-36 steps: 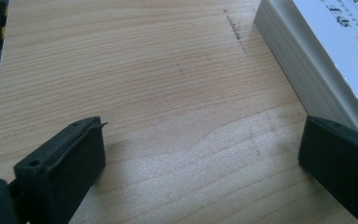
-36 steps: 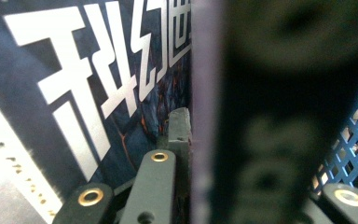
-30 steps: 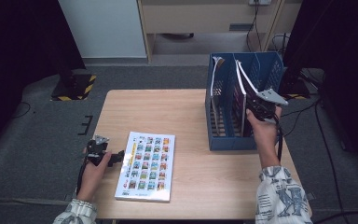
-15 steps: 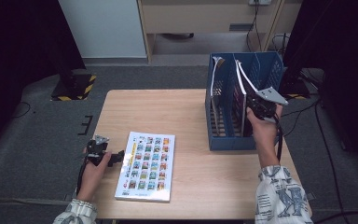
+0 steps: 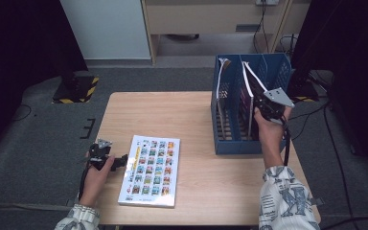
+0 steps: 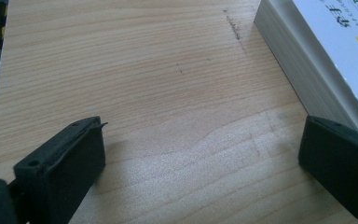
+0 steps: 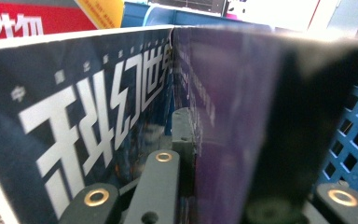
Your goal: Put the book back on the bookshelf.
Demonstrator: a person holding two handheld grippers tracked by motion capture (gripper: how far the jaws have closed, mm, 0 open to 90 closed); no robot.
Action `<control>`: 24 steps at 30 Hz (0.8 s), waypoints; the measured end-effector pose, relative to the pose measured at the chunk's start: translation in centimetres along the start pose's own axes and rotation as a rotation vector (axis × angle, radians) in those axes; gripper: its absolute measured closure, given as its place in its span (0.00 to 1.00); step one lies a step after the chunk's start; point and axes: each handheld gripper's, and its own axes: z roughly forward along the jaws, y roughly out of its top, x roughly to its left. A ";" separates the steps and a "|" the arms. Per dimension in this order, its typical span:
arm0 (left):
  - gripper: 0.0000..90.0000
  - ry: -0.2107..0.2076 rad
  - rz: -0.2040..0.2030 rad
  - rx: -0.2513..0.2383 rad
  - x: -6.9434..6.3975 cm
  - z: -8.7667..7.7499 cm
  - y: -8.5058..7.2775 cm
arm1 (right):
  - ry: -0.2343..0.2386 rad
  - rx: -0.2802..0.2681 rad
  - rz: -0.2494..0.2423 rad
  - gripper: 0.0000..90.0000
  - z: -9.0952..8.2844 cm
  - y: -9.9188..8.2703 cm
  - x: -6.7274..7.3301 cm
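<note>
1. Since the earlier frame nothing on the table has shifted; right gripper jaws have just been closing and now clamp a glossy dark magazine standing in the perforated blue plastic rack.
2. Left gripper jaws stand wide apart (nothing between) on the wood-grain table.
3. Thick flat book lies just beside one jaw.

sleeves: white, dark letter print | hand-held gripper: black jaws, brass screws | grey plate
</note>
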 end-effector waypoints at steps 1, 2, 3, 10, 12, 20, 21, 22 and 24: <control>0.00 0.000 0.000 0.000 0.0 0.0 0.0 | 0.009 0.004 -0.003 0.93 0.0 -0.1 0.2; 0.00 0.000 0.000 0.000 0.0 0.0 0.0 | 0.015 0.009 -0.003 0.93 0.0 -0.1 0.3; 0.00 0.000 0.000 0.000 0.0 0.0 0.0 | 0.016 0.010 0.000 0.93 0.0 -0.1 0.4; 0.00 0.000 0.002 0.001 0.0 0.0 0.0 | 0.042 0.019 0.028 0.92 -0.3 -0.2 0.4; 0.00 0.000 0.000 0.000 0.0 0.0 0.0 | 0.047 0.022 0.029 0.91 -0.4 -0.1 0.4; 0.00 0.000 0.000 0.000 0.0 0.0 0.0 | 0.074 0.031 0.052 0.88 -0.4 0.0 0.6; 0.00 0.000 0.000 0.000 0.0 0.0 0.0 | 0.074 0.031 0.052 0.88 -0.4 0.0 0.6; 0.00 0.000 0.000 0.000 0.0 0.0 0.0 | 0.075 0.031 0.052 0.87 -0.5 0.0 0.6; 0.00 0.000 0.000 0.000 0.0 0.0 0.0 | 0.077 0.030 0.057 0.86 -0.5 0.1 0.5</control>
